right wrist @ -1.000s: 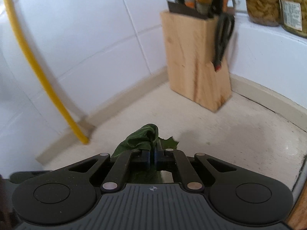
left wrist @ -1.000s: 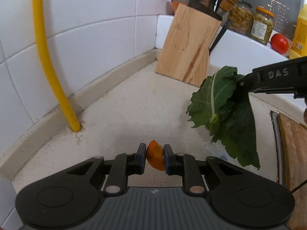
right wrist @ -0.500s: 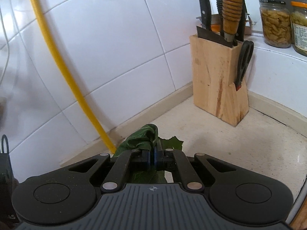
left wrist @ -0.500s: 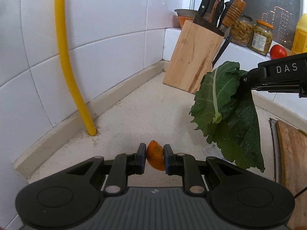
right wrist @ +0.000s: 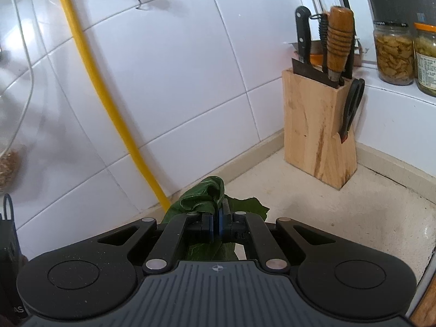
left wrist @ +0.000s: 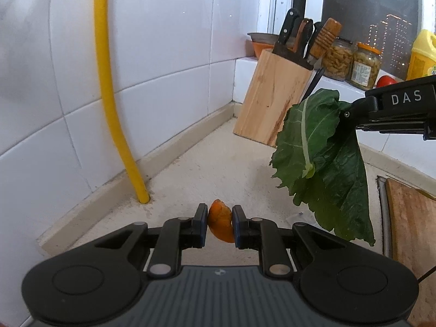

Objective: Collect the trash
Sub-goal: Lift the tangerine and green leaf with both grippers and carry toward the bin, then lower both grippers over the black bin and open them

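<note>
My left gripper [left wrist: 219, 224] is shut on a piece of orange peel [left wrist: 221, 224], held above the speckled counter [left wrist: 218, 169]. In the left wrist view my right gripper [left wrist: 346, 114] reaches in from the right, its tip pinching a large green leaf [left wrist: 324, 163] that hangs free in the air. The right wrist view shows the same right gripper [right wrist: 217, 222] shut on the crumpled top of the green leaf [right wrist: 203, 199], the rest of the leaf drooping under the fingers.
A wooden knife block [left wrist: 272, 100] with knives and scissors stands in the tiled corner. A yellow hose [left wrist: 109, 87] runs down the wall to the counter. Jars [left wrist: 363, 65], a tomato [left wrist: 385, 81] and a yellow bottle [left wrist: 422, 57] sit on the ledge. A wooden board [left wrist: 411, 229] lies at right.
Both grippers have risen and pulled back from the counter, each keeping its hold. The leaf hangs higher, and the knife block and the hose's foot look farther off.
</note>
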